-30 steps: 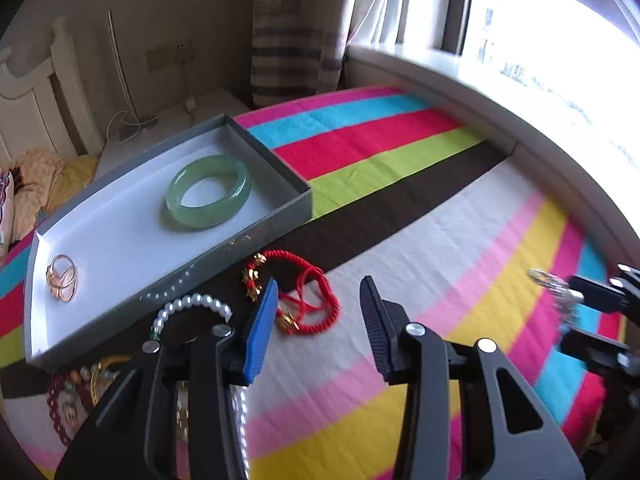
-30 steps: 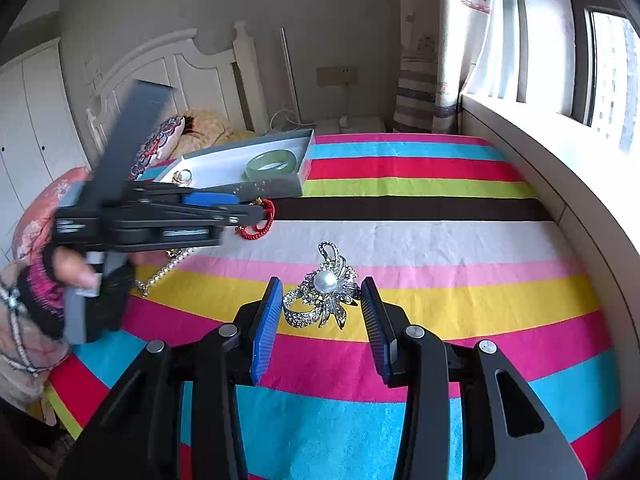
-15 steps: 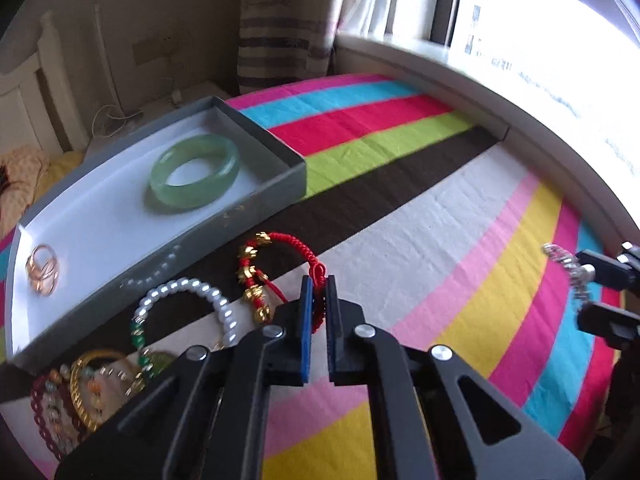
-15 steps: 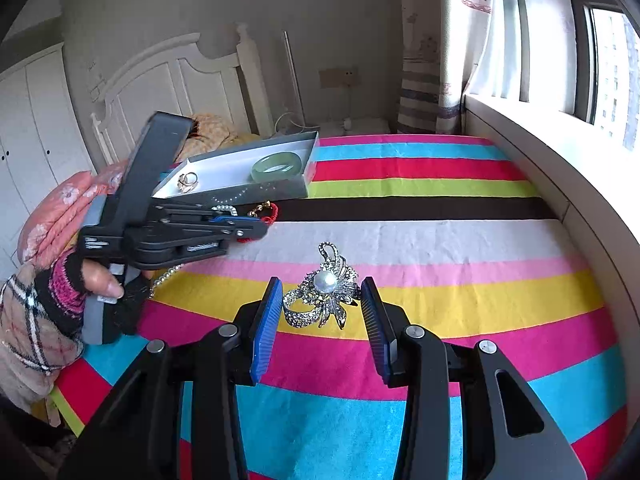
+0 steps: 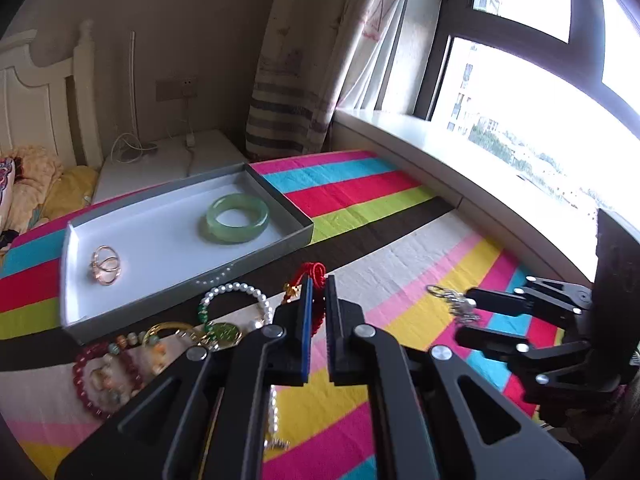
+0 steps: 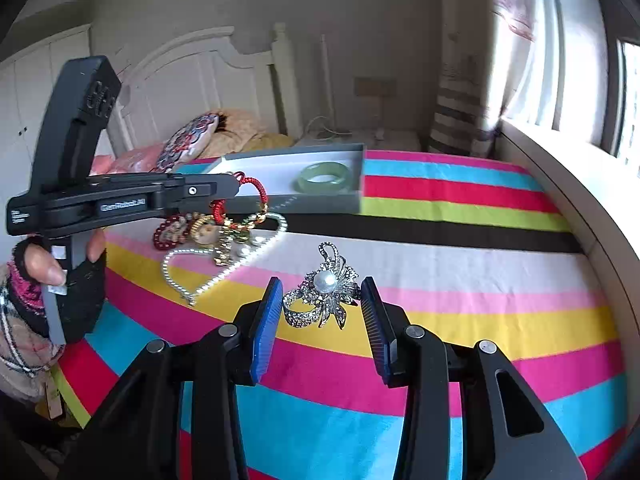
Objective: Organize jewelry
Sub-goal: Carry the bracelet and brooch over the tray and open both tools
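The left hand-held gripper (image 5: 316, 292) tilts downward with its jaws pressed together on a red cord bracelet (image 5: 314, 270). A hand (image 6: 60, 268) in a dark fingerless glove grips its handle. The right hand-held gripper (image 6: 326, 304) also tilts downward, jaws parted around a silver brooch (image 6: 324, 292), pads touching its edges.

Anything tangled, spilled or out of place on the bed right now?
Yes. Beside the gray tray, bead bracelets and a pearl strand lie in a tangled heap on the bedspread. The left gripper is shut on the red cord bracelet, which hangs lifted. Nothing looks damaged.
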